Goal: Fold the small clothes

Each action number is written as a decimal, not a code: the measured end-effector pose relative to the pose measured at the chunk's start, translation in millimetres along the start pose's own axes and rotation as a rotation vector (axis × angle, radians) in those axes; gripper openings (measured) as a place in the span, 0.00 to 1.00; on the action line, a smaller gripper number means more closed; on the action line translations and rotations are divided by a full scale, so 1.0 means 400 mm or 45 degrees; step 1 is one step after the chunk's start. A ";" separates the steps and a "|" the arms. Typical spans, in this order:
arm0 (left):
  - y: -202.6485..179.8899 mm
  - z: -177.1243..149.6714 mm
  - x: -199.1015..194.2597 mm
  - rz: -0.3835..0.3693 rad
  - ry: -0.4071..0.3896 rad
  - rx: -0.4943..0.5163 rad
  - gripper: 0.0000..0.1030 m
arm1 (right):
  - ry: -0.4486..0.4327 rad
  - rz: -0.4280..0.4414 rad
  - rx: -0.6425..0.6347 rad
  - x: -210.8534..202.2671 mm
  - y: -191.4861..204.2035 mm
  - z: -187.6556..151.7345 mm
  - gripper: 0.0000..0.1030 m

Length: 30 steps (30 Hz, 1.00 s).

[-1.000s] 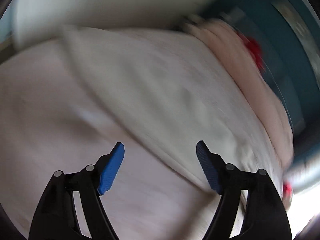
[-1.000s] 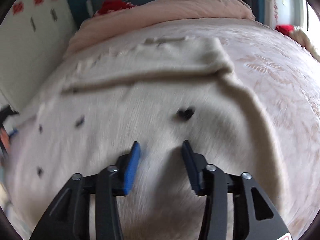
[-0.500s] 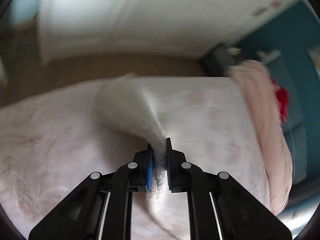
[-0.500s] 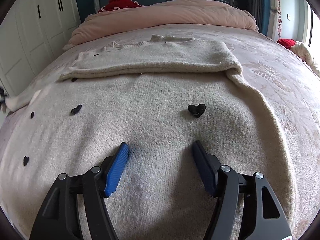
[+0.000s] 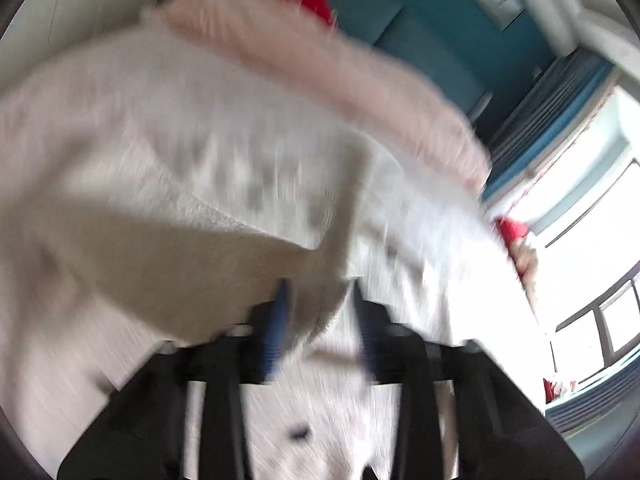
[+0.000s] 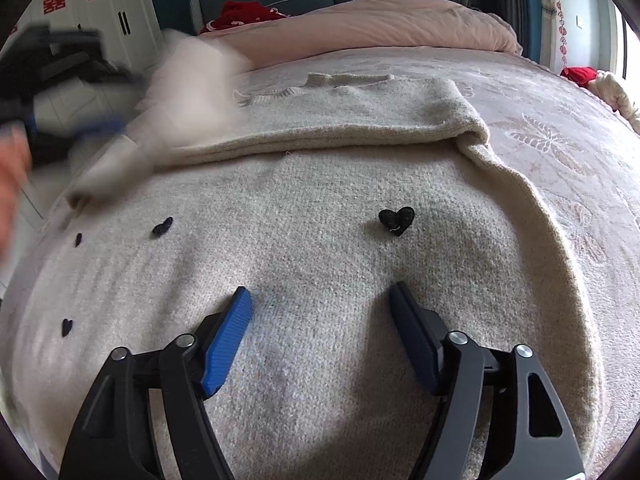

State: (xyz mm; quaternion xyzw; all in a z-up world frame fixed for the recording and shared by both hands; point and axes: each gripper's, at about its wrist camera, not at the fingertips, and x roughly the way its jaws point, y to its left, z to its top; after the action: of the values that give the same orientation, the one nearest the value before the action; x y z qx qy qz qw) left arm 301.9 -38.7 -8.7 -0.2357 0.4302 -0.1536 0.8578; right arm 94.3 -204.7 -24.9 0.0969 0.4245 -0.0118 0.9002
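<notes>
Cream sweater (image 6: 320, 240) on bed (image 6: 560, 128), right gripper (image 6: 320, 300) jaws spread, left gripper (image 5: 320, 300) jaws just parting, sleeve (image 5: 200, 260) between.

My right gripper (image 6: 320, 312) hangs over the cream sweater (image 6: 320, 240), jaws just widened, nothing between them, black heart (image 6: 396, 220) just beyond.

The sweater (image 6: 340, 280) is spread across the bed (image 6: 560, 140), its upper part folded back toward the headboard edge, where a duvet (image 6: 380, 24) is heaped.
</notes>
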 end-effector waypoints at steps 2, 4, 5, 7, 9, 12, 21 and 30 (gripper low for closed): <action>0.014 -0.094 0.023 0.039 0.038 -0.061 0.56 | 0.013 0.040 -0.005 -0.003 0.001 0.006 0.77; 0.040 -0.139 0.005 0.052 0.042 -0.095 0.62 | 0.048 0.051 -0.010 -0.012 0.004 0.026 0.78; 0.059 -0.146 -0.010 0.058 0.038 -0.113 0.65 | 0.058 0.057 -0.003 -0.019 0.007 0.041 0.78; 0.121 -0.142 -0.059 0.056 -0.009 -0.155 0.69 | 0.027 0.153 0.088 -0.033 0.001 0.091 0.78; 0.209 -0.085 -0.109 0.087 -0.070 -0.233 0.75 | 0.030 0.227 0.198 -0.014 -0.003 0.155 0.78; 0.329 -0.003 -0.131 0.073 -0.091 -0.445 0.75 | 0.089 0.281 0.334 0.066 -0.005 0.240 0.78; 0.525 0.103 -0.090 -0.063 -0.114 -0.890 0.75 | 0.241 0.313 0.527 0.225 0.069 0.305 0.08; 0.549 0.127 -0.074 -0.158 -0.163 -1.055 0.60 | -0.175 0.446 0.160 -0.015 0.219 0.648 0.07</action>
State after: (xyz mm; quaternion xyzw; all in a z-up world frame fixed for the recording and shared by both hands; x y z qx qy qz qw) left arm 339.1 173.8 -80.8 -0.5950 0.3864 -0.0041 0.7047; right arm 297.0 -167.1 154.8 0.2241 0.3371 0.1119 0.9075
